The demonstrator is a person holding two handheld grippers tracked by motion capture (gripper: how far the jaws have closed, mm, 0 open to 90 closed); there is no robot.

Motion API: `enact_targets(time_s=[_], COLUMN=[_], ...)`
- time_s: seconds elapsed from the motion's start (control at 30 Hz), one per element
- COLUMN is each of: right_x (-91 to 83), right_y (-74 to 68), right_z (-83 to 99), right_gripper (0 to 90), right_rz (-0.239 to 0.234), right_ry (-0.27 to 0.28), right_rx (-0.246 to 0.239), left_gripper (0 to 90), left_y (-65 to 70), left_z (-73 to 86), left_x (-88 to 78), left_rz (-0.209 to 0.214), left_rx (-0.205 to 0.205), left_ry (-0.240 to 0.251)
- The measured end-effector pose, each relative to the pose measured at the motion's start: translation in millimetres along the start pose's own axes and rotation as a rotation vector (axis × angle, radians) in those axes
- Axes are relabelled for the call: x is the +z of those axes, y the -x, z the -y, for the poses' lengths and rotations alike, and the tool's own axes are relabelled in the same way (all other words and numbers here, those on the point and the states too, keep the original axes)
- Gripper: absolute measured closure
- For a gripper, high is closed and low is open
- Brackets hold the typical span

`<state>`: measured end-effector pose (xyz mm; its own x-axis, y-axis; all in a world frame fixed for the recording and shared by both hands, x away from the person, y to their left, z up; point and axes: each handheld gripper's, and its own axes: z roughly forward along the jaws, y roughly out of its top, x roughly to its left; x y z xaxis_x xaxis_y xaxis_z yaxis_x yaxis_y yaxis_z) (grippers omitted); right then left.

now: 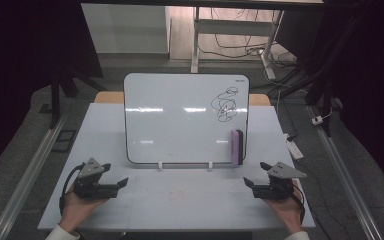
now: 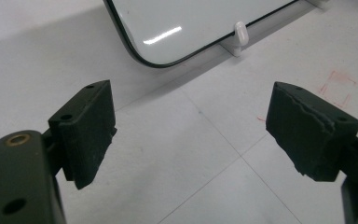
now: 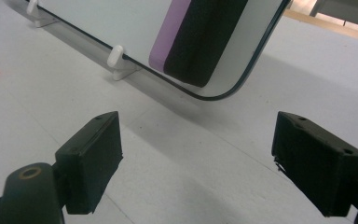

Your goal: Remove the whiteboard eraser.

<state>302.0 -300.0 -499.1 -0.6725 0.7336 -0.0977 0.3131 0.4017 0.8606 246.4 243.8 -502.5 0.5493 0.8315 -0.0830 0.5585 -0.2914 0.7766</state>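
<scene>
The eraser (image 1: 236, 147), a purple block with black felt, clings to the glossy round-cornered whiteboard's (image 1: 180, 120) lower right corner. Below the board, left gripper (image 1: 118, 176) and right gripper (image 1: 254, 174) rest with matte black jaws spread wide, empty.

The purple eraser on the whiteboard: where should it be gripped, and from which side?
Grip the eraser across its two long sides, near the middle. It stands upright on the whiteboard by the lower right corner, so probably come straight from the front with the right hand-held gripper, nearest and open, jaws turned level to span the narrow width.
</scene>
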Motion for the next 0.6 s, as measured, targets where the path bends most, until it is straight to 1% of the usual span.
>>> enact_targets(time_s=[0.13, 0.33, 0.5, 0.6], right_x=[0.9, -0.7, -1.2, -2.0], right_y=[-0.4, -2.7, -3.3, -3.2], right_z=[0.5, -0.3, 0.8, 0.7], right_gripper=[15.9, 18.1, 19.1, 19.2], right_rz=[0.011, 0.038, 0.034, 0.029], right_ry=[-0.002, -0.014, -0.021, -0.019], right_rx=[-0.002, -0.006, -0.004, 0.011], left_gripper=[16.7, 16.5, 16.2, 16.1], left_y=[0.3, 1.2, 1.1, 0.6], left_z=[0.4, -0.2, -1.2, -1.3], left_x=[-1.2, -1.6, -0.4, 0.4], left_rz=[0.005, -0.004, 0.004, 0.006], left_rx=[0.0, 0.001, 0.0, -0.005], left_ry=[0.001, 0.002, -0.002, -0.006])
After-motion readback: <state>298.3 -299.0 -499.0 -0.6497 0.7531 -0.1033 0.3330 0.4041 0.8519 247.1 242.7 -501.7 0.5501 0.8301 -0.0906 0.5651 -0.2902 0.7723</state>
